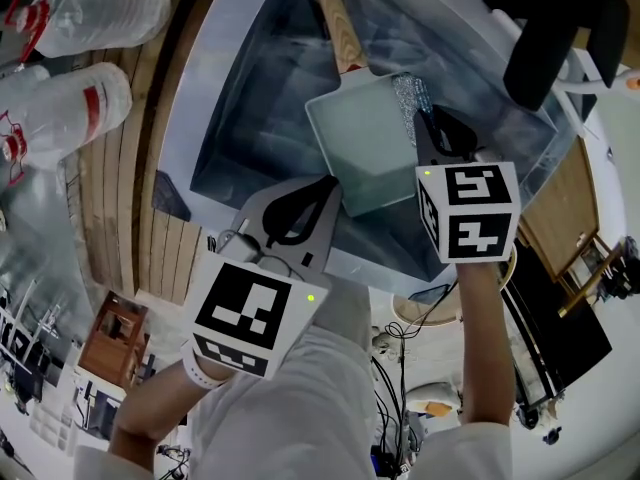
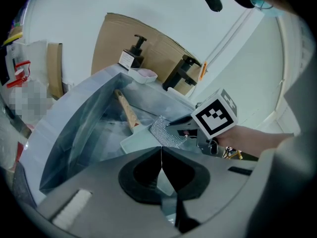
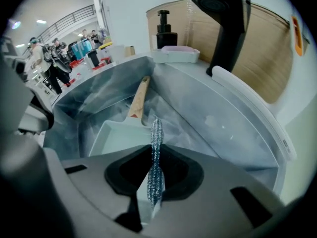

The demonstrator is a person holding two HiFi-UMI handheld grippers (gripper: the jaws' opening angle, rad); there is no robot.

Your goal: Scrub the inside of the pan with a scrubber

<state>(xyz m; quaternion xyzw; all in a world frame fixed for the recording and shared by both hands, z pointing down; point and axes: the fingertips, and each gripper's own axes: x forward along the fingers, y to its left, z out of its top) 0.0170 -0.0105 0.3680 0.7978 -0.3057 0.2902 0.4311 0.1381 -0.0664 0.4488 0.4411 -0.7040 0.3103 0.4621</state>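
Right gripper [image 3: 152,155] pinches scrubber [image 3: 156,129] tight; left gripper [image 2: 161,151] closed, perhaps on pan [image 2: 137,141] rim.

No print is coming out clearly enough to read. The pump bottle [image 2: 132,56] is wearing a white label and the plastic bottles [image 1: 75,103] are carrying red bands, all too small to make out.

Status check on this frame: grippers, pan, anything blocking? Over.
Right gripper shut on scrubber, at the pan's right edge. Left gripper jaws together by pan's near corner. Pan lies in sink, inside bare. Nothing in the way.
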